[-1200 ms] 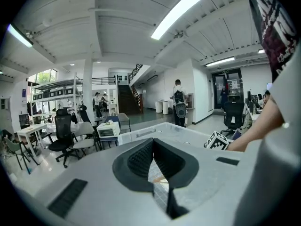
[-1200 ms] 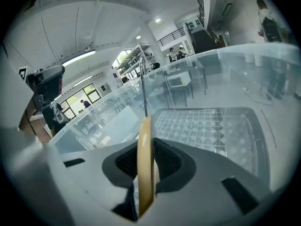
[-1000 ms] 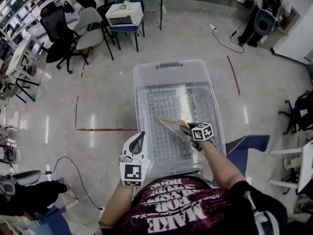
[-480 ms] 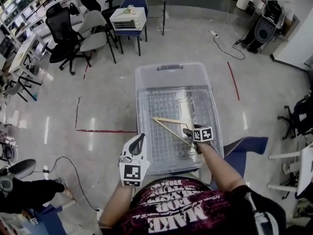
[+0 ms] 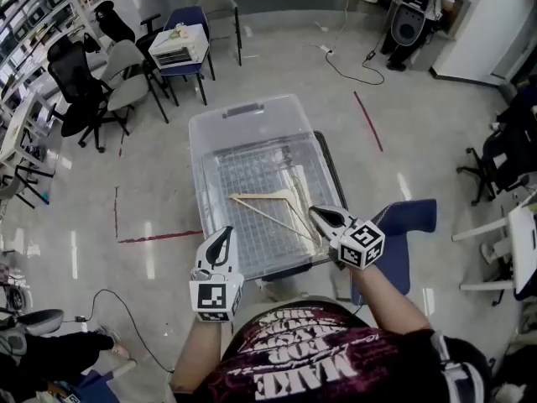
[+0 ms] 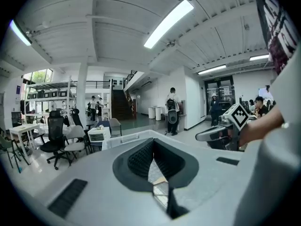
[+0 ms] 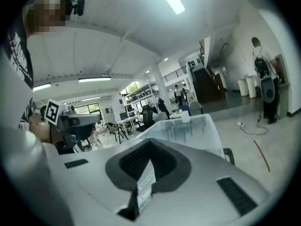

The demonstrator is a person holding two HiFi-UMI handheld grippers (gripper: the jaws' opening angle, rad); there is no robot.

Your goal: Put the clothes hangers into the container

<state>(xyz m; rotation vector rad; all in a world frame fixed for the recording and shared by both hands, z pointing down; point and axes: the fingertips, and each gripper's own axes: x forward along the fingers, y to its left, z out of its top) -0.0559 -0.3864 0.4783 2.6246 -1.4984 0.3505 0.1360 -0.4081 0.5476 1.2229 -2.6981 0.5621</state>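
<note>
wooden hanger (image 5: 270,211) lies loose in the clear container (image 5: 199,154), toward its 5 o'clock corner, so this drop looks done; right tongs (image 5: 317,213) just closed on nothing by that corner, left tongs (image 5: 225,232) closed, empty, at 7 o'clock; next calls for fetching another hanger.

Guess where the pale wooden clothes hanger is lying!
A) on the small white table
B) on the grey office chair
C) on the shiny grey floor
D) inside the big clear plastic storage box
D: in the head view the pale wooden clothes hanger lies flat on the bottom of the big clear plastic storage box, inside its walls.
</note>
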